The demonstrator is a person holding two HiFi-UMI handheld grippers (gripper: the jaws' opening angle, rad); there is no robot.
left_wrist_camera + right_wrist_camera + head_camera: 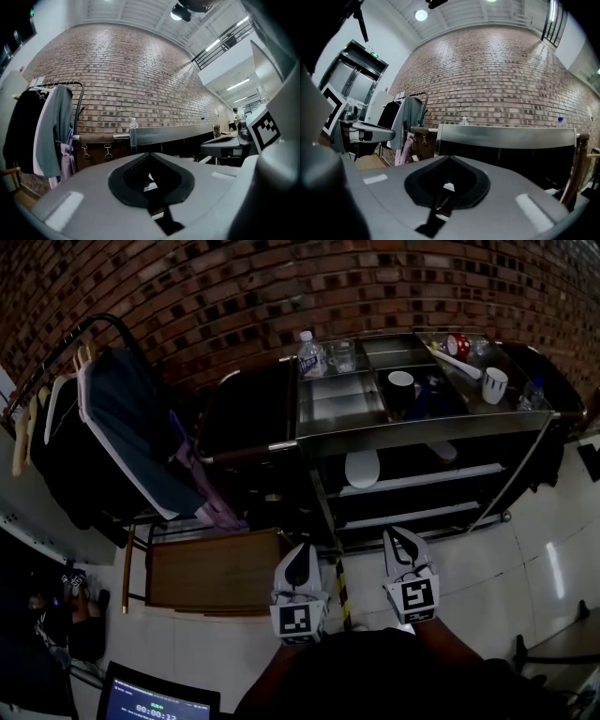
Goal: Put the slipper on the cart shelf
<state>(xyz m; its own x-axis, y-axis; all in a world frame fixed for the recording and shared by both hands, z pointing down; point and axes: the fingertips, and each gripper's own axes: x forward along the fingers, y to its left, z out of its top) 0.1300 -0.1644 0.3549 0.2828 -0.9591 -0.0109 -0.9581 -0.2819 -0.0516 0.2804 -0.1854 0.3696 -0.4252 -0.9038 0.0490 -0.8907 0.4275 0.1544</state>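
My left claw [300,563] is shut. In the left gripper view its two jaws sit tight together and nothing is between them. My right claw [406,547] is shut too. In the right gripper view its jaws are pressed together and hold nothing. Neither claw touches anything. Both point level at the cart [422,425], side by side and a little apart, with the right one reaching a bit closer to it.

The white slipper [362,468] lies on the cart shelf [422,477], just under the shiny top tray. It is well apart from both claws. There is another pale thing [445,451] farther right on the same level, but I cannot tell what it is.

On top of the cart stand a water bottle [310,354], a black mug [401,385] and a white cup [495,383]. To the left of the cart, clothes [131,427] hang on a rack. A brick wall [281,296] is behind it all.
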